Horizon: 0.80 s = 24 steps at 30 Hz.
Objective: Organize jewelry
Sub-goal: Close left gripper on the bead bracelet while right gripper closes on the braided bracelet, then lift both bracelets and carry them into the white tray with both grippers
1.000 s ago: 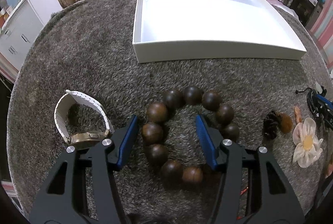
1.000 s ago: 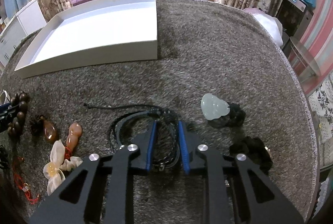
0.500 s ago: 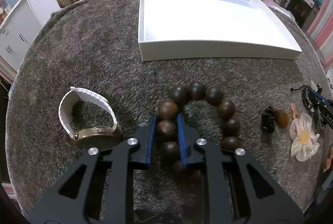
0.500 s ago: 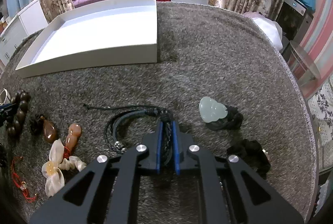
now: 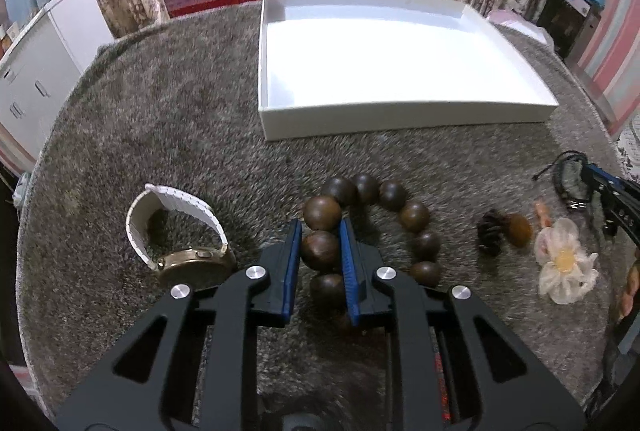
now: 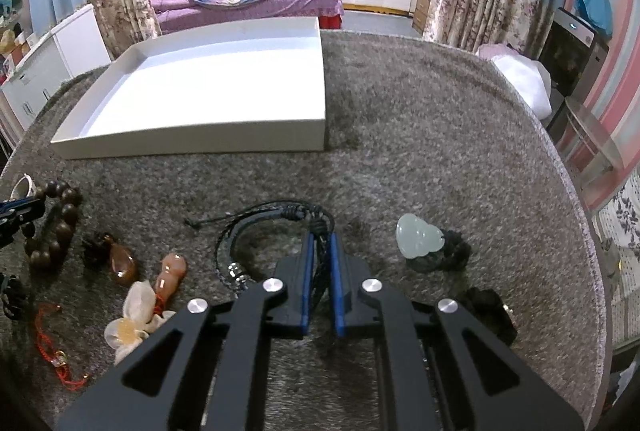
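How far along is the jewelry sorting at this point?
Nothing is put away yet: the white tray looks empty. In hand: the left gripper is shut on the wooden bead bracelet, and the right gripper is shut on the black cord bracelet. Left on the rug: watch, flower clip, pale green pendant and other small pieces.
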Tool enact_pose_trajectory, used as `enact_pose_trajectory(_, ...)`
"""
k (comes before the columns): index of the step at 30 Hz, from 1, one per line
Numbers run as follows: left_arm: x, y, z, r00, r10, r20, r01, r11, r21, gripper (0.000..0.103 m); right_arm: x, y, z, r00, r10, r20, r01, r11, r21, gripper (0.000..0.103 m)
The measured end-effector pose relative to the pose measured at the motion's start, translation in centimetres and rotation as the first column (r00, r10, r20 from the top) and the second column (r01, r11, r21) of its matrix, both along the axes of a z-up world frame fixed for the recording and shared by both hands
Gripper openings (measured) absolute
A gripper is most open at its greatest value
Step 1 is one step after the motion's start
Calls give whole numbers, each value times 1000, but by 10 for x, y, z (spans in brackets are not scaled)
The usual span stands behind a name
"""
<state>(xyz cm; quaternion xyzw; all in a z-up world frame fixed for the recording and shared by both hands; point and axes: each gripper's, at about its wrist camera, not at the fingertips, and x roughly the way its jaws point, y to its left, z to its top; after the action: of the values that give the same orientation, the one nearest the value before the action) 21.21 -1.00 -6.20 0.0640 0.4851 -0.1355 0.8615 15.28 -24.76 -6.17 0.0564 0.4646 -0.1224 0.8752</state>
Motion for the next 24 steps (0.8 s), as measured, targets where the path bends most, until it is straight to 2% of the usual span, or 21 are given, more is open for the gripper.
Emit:
enact_pose_trajectory(18,-12,-18,57,991,-74,108,75,997,-5,18,10,11,44,993,50,106,-48,999,-21,8)
enact_pose_trajectory(24,0,-26,83,984,-86,158,88,996,-10,18,32,11,63,988,65,142,-63,998,-22,8)
